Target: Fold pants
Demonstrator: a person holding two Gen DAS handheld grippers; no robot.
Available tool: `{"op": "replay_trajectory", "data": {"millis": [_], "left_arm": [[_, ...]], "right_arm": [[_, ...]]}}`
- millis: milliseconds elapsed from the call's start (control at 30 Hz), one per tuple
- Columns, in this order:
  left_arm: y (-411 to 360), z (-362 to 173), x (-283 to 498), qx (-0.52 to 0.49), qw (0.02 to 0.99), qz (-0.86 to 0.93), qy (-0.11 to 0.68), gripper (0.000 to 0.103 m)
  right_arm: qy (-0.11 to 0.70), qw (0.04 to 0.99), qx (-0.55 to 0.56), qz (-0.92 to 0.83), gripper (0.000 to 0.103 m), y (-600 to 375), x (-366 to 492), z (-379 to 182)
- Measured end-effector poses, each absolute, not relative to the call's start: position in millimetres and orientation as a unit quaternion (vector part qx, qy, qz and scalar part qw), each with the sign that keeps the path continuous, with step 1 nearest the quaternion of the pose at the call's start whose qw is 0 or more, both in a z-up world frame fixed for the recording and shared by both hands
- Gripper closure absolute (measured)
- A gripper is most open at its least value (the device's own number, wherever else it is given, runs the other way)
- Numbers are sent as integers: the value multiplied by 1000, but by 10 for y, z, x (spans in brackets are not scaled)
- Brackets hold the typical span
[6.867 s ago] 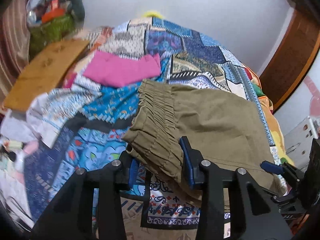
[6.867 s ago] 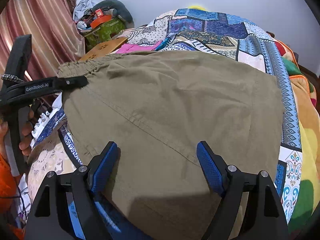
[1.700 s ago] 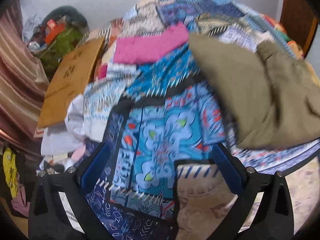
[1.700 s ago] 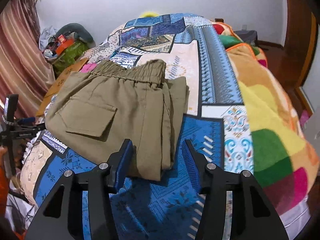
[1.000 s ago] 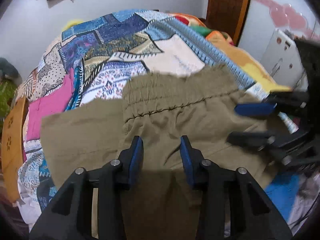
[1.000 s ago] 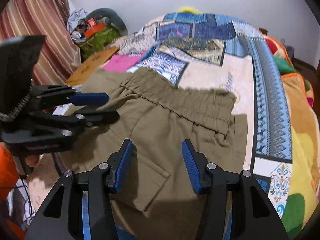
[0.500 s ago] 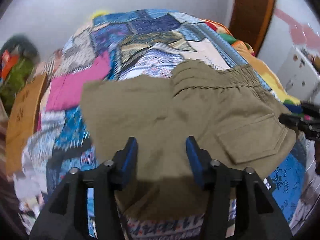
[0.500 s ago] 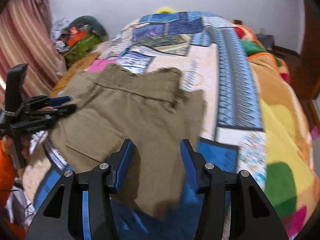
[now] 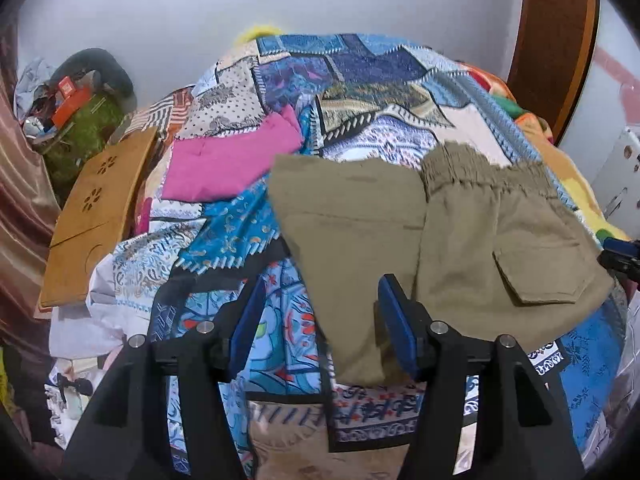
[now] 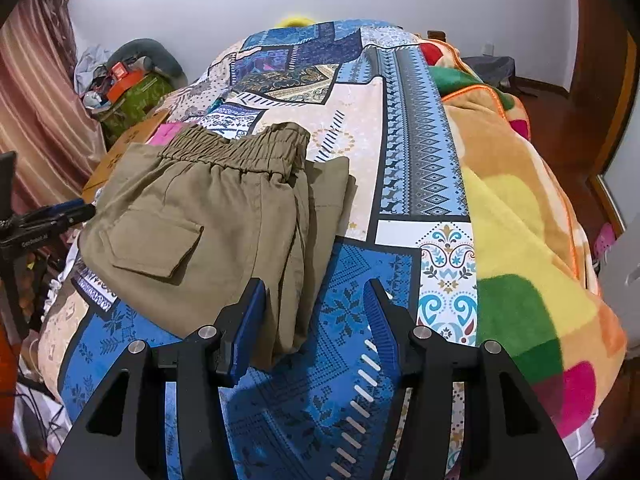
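Note:
The olive pants [image 9: 460, 240] lie folded on the patchwork bedspread [image 9: 360, 92], elastic waistband away from me and a flap pocket on top. In the right wrist view the pants [image 10: 208, 232] lie at centre left. My left gripper [image 9: 320, 320] is open and empty, hovering over the near left edge of the pants. My right gripper [image 10: 316, 320] is open and empty, above the near right corner of the pants. The left gripper also shows in the right wrist view [image 10: 60, 212] at the far left.
A pink cloth [image 9: 228, 160] lies on the bed beyond the pants. A wooden board [image 9: 100, 208] leans at the bed's left side. A cluttered green bag [image 9: 80, 120] stands by the wall. A bright fleece blanket [image 10: 520, 220] covers the bed's right side.
Both grippers have drawn back from the pants, and the views have steadied. The pants lie in the same folded shape as half a second ago.

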State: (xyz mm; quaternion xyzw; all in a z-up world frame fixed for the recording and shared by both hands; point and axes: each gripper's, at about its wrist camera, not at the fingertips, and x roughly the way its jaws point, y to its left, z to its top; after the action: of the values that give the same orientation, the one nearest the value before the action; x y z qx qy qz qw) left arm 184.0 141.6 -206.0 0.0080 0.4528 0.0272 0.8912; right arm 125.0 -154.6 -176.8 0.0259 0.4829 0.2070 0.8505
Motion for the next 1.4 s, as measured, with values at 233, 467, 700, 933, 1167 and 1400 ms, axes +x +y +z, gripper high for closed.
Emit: {"op": "replay_trajectory", "data": {"millis": [233, 467, 700, 933, 1167, 1400], "left_arm": [[1647, -2224, 2072, -59, 870, 1, 489, 44], [1670, -2556, 2286, -118, 845, -38, 520, 44], [1579, -2556, 2437, -112, 852, -59, 508, 49], [1376, -2487, 2498, -48, 868, -36, 492, 76], [1285, -2364, 2506, -16, 876, -11, 481, 97], [1252, -2083, 2422, 3, 891, 1, 454, 100]], "right_arm": [[486, 845, 56, 214, 56, -1484, 1462, -1785], [512, 824, 76, 231, 55, -1371, 1683, -2043], [525, 798, 127, 266, 44, -1386, 1847, -2192], [509, 808, 117, 272, 61, -1323, 1882, -2189], [483, 831, 65, 269, 88, -1200, 1848, -2045], [449, 852, 38, 266, 94, -1129, 1785, -1820]]}}
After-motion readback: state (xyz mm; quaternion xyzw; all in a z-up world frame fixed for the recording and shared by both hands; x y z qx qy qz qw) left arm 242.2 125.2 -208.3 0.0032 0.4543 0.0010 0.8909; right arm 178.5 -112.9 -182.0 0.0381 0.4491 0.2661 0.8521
